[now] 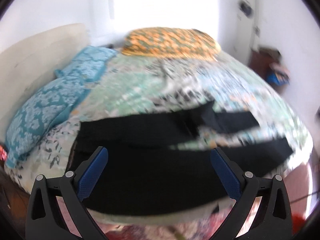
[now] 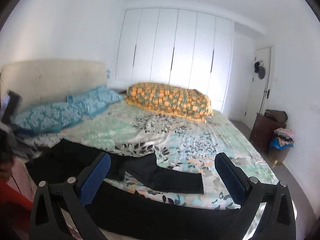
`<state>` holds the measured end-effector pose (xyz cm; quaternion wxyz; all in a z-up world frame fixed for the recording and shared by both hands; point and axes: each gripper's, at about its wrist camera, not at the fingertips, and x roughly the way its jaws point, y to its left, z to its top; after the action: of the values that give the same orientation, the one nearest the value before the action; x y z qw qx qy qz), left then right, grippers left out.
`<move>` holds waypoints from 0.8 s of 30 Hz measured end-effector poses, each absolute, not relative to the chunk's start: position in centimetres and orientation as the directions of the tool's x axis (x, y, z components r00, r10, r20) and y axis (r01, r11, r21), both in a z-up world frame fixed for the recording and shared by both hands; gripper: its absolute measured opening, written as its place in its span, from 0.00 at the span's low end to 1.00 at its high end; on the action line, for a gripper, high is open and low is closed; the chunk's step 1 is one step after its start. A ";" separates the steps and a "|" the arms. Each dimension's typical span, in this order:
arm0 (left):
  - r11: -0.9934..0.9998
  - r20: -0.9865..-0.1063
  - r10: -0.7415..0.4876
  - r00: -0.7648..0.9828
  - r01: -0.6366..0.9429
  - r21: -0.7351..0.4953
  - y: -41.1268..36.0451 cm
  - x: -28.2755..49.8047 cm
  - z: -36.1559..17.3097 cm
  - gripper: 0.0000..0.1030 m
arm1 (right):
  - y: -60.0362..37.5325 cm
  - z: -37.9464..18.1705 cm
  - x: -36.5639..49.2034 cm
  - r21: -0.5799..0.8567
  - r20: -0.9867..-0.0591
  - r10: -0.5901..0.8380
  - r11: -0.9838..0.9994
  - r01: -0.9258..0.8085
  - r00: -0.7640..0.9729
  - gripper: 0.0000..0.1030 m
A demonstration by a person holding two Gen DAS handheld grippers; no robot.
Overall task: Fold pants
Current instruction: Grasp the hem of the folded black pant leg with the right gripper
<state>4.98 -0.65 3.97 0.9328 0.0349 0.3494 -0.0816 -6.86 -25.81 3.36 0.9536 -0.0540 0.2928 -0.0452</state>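
Observation:
Black pants [image 1: 152, 172] lie spread on the floral bedspread [image 1: 144, 84] near the bed's front edge, waist to the left and the two legs running right. My left gripper [image 1: 159, 158] hovers open above the near leg and holds nothing. The left wrist view is blurred. In the right wrist view the same pants [image 2: 160, 216] cross the front of the bed, with the far leg [image 2: 176, 178] lying apart from the near one. Above the near leg my right gripper [image 2: 162, 164] is also open, its blue pads [image 2: 94, 178] wide apart.
Two blue patterned pillows [image 2: 60, 112] rest against the cream headboard [image 2: 52, 80]. An orange and green rolled quilt [image 2: 170, 100] lies at the far side. White wardrobe doors [image 2: 176, 50] stand behind. A dark cabinet and a clothes pile [image 2: 280, 138] stand at the right wall.

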 end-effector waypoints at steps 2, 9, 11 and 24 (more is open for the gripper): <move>0.996 -0.651 -0.039 0.758 0.084 0.039 -0.2 5.8 2.2 0.99 | -27.7 -0.8 -2.6 -0.025 -0.734 -0.022 1.000 0.006 0.679 1.00; 0.986 -0.805 -0.043 0.591 0.158 0.063 1.7 6.4 -2.9 0.99 | -40.0 -4.3 7.3 0.162 -0.764 0.030 0.976 0.147 0.644 1.00; 0.986 -0.791 0.000 0.612 0.132 0.102 2.4 6.4 -3.2 0.99 | -44.6 -5.6 12.1 0.230 -0.808 0.081 0.955 0.187 0.584 1.00; 0.997 -0.881 0.036 0.471 0.048 0.067 2.0 9.0 -6.8 0.99 | -55.9 -19.0 27.0 0.344 -0.920 0.219 0.848 0.404 0.325 0.73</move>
<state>8.97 2.03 -6.84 0.8567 0.0412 0.5142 -0.0035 26.97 -55.89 -19.03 0.7679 0.2694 0.5780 -0.0601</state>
